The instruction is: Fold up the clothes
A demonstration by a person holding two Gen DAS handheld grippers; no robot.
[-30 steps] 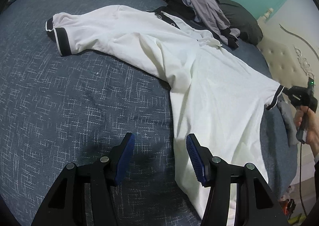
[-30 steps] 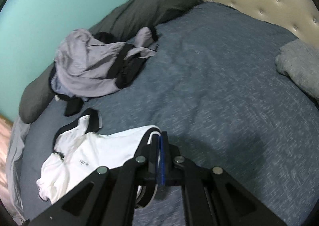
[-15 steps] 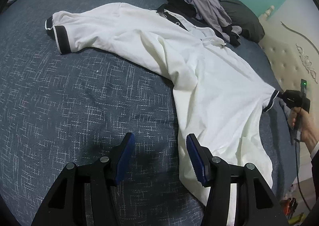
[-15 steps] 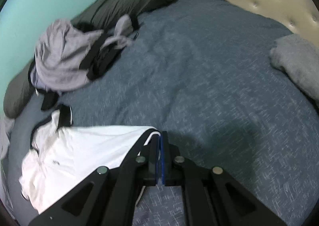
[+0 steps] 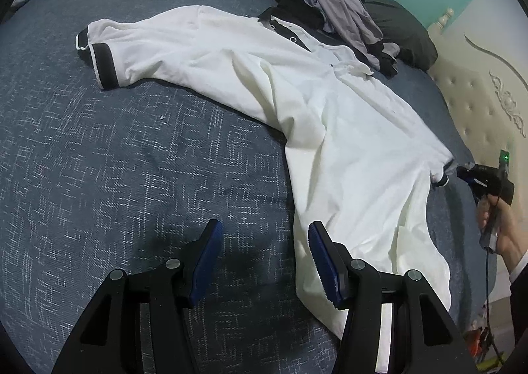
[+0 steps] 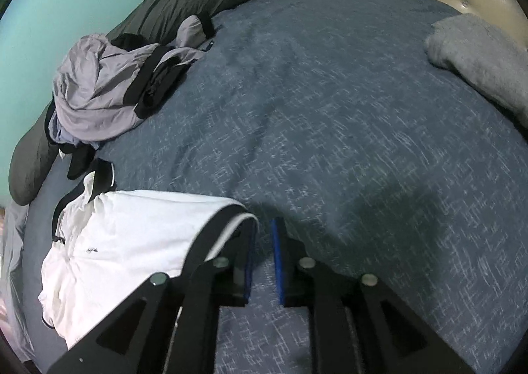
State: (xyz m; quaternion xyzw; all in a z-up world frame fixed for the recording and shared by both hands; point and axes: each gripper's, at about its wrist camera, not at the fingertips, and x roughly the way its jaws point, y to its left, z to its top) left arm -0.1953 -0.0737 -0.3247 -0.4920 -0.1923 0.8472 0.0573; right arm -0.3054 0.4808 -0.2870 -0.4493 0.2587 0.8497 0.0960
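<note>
The white shirt's (image 5: 330, 130) lower hem runs out of sight behind the left gripper (image 5: 264, 262), and the grey pile (image 6: 481, 60) gets clipped by the frame edge.

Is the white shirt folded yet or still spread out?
Spread, not folded. The shirt lies flat on the bed with both sleeves out; the right gripper has its jaws open beside one cuff.
</note>
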